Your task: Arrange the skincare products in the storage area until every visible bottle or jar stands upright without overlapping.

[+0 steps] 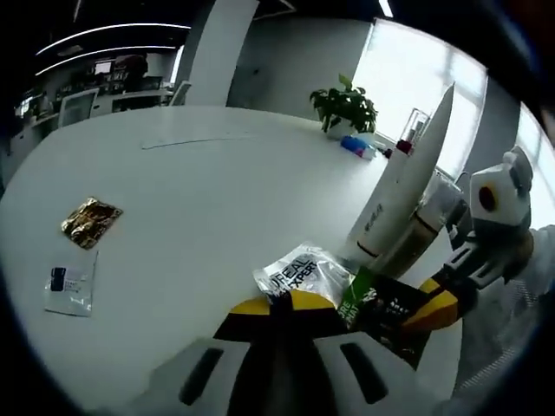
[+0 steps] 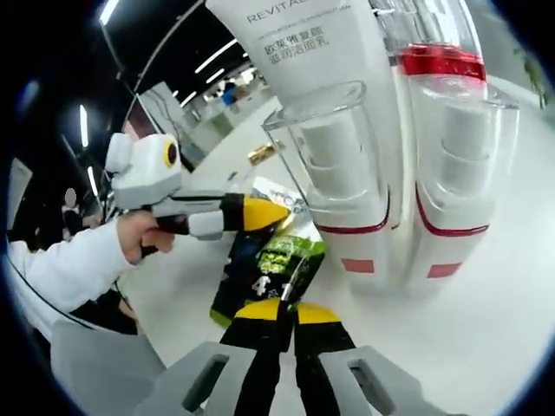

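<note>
While the right gripper (image 2: 279, 305) pinches the green sachet (image 2: 273, 273) and the left gripper (image 1: 290, 305) clamps the clear sachet (image 1: 299, 273), a tug could topple the nearby white tube (image 1: 401, 186).

An open-plan office: beyond the left gripper (image 1: 290, 316) spreads a broad white table (image 1: 199, 199) with a potted plant (image 1: 345, 106) at its far edge, tall windows (image 1: 408, 78) behind, and desks with monitors (image 1: 78, 104) under ceiling strip lights (image 1: 104, 35).
</note>
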`<act>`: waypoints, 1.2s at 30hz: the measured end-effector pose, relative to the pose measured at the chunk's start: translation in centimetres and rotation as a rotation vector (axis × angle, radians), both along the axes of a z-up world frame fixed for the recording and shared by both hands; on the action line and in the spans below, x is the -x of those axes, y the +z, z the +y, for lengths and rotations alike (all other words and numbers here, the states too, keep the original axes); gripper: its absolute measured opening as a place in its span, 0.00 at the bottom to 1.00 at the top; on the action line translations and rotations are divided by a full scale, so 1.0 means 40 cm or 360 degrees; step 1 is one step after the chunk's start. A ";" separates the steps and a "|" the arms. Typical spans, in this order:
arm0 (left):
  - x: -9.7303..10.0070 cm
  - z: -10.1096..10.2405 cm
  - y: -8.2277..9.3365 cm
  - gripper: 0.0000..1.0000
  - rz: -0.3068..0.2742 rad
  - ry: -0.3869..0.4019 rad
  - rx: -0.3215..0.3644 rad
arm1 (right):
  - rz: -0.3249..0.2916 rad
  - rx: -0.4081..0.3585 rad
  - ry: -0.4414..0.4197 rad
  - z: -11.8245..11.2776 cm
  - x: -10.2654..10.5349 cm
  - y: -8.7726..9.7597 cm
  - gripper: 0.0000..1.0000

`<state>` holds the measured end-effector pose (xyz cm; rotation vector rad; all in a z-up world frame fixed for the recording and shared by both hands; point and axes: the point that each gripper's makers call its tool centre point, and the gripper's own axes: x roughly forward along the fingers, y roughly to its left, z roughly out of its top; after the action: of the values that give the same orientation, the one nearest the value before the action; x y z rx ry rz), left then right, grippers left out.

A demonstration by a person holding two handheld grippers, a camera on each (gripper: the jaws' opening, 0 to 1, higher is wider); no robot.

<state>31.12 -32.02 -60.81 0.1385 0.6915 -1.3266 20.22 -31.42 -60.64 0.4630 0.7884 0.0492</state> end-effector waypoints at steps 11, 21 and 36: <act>-0.032 0.003 -0.001 0.00 -0.0061 0.0086 -0.0008 | 0.0022 0.0017 0.0014 -0.017 0.011 0.012 0.03; -0.036 -0.002 -0.001 0.00 -0.0059 0.0112 -0.0001 | 0.0017 0.0203 0.0153 -0.004 0.042 0.037 0.10; -0.045 -0.013 -0.002 0.00 -0.0032 0.0162 0.0030 | -0.0187 0.0555 0.0432 0.042 -0.029 0.044 0.27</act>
<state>32.92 -32.53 -60.88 0.0996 0.6606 -1.2322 21.37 -29.75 -58.86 0.0206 0.7217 0.1864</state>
